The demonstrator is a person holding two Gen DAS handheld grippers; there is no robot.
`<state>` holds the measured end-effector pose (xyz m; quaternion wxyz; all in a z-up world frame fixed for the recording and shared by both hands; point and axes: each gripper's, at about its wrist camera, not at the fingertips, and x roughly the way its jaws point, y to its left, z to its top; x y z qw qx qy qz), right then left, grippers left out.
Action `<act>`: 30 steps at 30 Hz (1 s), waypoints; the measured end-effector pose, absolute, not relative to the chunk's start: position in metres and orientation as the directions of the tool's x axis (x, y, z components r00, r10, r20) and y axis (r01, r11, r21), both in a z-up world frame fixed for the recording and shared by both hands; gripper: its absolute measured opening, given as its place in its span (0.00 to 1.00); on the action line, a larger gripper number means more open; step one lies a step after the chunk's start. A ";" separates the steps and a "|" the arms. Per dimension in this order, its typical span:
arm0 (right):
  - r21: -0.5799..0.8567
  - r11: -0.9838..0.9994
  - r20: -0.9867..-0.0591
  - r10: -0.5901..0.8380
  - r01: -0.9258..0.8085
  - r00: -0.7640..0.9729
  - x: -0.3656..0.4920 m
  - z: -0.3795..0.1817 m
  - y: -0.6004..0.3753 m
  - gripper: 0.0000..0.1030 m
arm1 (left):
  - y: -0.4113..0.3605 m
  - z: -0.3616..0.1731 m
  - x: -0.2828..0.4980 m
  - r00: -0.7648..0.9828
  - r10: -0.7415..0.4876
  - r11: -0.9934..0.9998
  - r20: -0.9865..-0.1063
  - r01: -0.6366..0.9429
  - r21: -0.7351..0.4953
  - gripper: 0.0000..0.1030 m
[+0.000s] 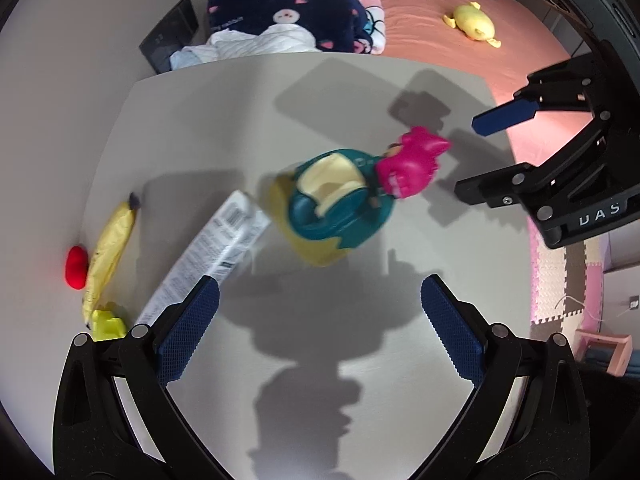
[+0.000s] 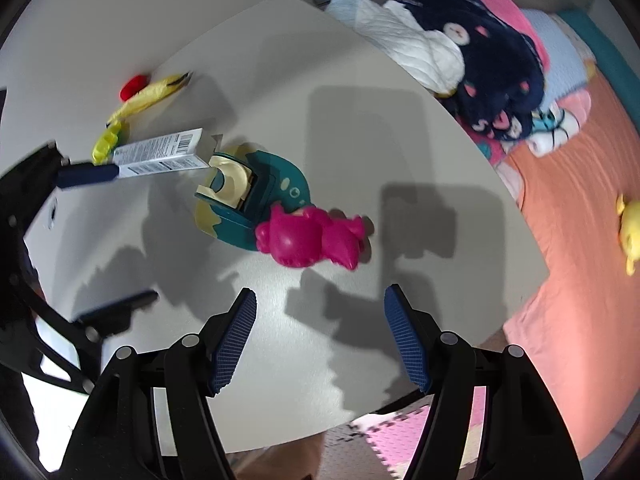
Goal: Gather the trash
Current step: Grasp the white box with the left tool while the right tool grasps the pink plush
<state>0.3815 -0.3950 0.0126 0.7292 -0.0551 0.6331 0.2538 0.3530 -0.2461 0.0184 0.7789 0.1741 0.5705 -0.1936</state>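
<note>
A teal and cream toy-shaped bin [image 1: 340, 208] [image 2: 248, 196] stands mid-table, its lid open. A white printed carton [image 1: 208, 252] [image 2: 160, 154] lies left of it, one end at the bin's mouth. A yellow wrapper [image 1: 108, 256] [image 2: 140, 102] and a red piece [image 1: 76, 266] [image 2: 134, 86] lie at the left edge. A pink toy figure [image 1: 408, 162] [image 2: 312, 238] lies against the bin. My left gripper [image 1: 320, 324] is open above the table, its left pad beside the carton. My right gripper [image 2: 320, 344] is open and empty, near the pink toy.
The grey table [image 1: 340, 92] ends at a bed with an orange sheet [image 1: 420, 20], piled blankets [image 1: 288, 12] and a yellow plush [image 1: 474, 24]. Pink and grey foam mats [image 2: 384, 440] cover the floor. A dark panel [image 1: 172, 36] leans on the wall.
</note>
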 end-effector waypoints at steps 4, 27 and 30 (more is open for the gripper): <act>0.165 0.821 -0.965 0.248 -0.546 0.081 0.391 0.014 -0.369 0.65 | -0.227 0.012 0.362 0.262 -0.084 0.858 -0.961 0.510 0.064 0.95; 0.211 0.714 -0.969 0.243 -0.668 -0.046 0.410 -0.025 -0.353 0.44 | -0.188 -0.040 0.414 0.128 -0.067 0.800 -0.990 0.599 0.023 0.82; 0.250 0.752 -0.961 0.271 -0.610 -0.060 0.412 -0.028 -0.363 0.44 | -0.186 -0.039 0.412 0.131 -0.065 0.830 -0.989 0.558 0.019 0.79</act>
